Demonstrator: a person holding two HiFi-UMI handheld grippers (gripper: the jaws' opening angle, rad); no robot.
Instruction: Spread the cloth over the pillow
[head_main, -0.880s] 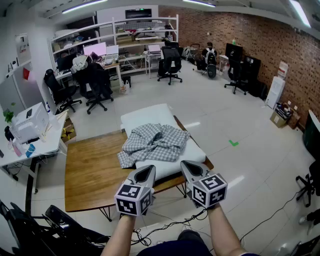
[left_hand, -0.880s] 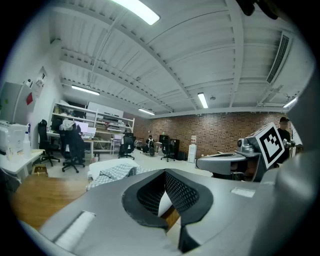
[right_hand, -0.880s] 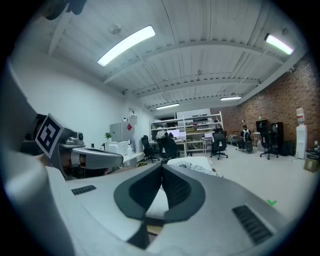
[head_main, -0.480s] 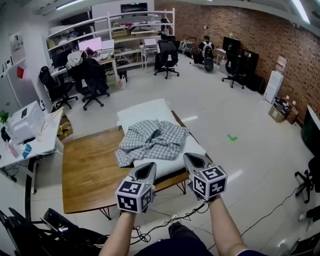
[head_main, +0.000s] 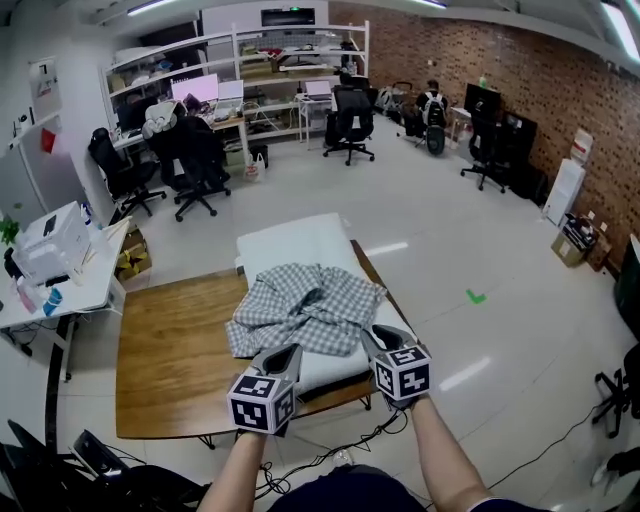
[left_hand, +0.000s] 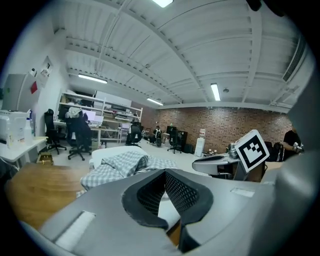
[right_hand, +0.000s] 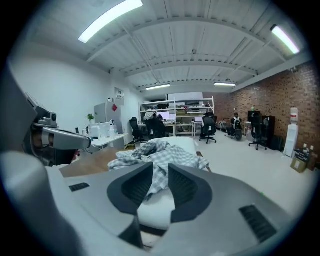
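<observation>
A crumpled grey-checked cloth lies in a heap on the near half of a long white pillow, which rests along the right side of a wooden table. My left gripper hovers at the pillow's near end, just short of the cloth, with its jaws shut and nothing in them. My right gripper hangs at the pillow's near right corner, open, pads empty. In the left gripper view the cloth lies ahead of the closed tips. In the right gripper view the cloth shows beyond the gap.
A white desk with a printer stands left of the table. Cables trail on the floor under its near edge. Office chairs, desks and shelves line the back; a person sits far off by the brick wall.
Both grippers have moved a little forward toward the pillow's near end. The cloth and pillow have not moved.
</observation>
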